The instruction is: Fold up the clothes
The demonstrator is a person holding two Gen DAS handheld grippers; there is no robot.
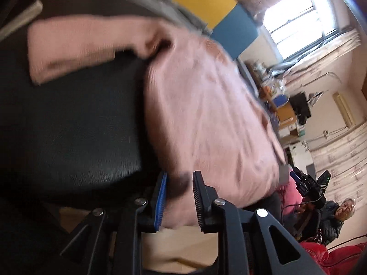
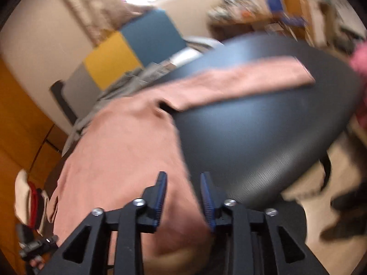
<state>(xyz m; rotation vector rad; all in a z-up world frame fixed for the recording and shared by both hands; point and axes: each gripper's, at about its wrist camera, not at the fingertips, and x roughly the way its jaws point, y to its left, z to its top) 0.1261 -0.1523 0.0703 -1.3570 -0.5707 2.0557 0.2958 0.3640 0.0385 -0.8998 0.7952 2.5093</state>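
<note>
On the black grained tabletop (image 1: pixel 68 126), your soft pink knit top (image 1: pixel 206 114), hem between both parted claws, left gripper (image 1: pixel 179 183), right gripper (image 2: pixel 183 183), neither clamped.

Bright window (image 1: pixel 302 20) (cluttered shelves (image 1: pixel 275 91) beside)

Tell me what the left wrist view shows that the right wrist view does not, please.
Only the left wrist view shows the window and a seated person. Only the right wrist view shows the orange wooden cabinet. Both show the pink garment spread on the dark table, its sleeve stretched out, and the yellow and blue panels.
</note>
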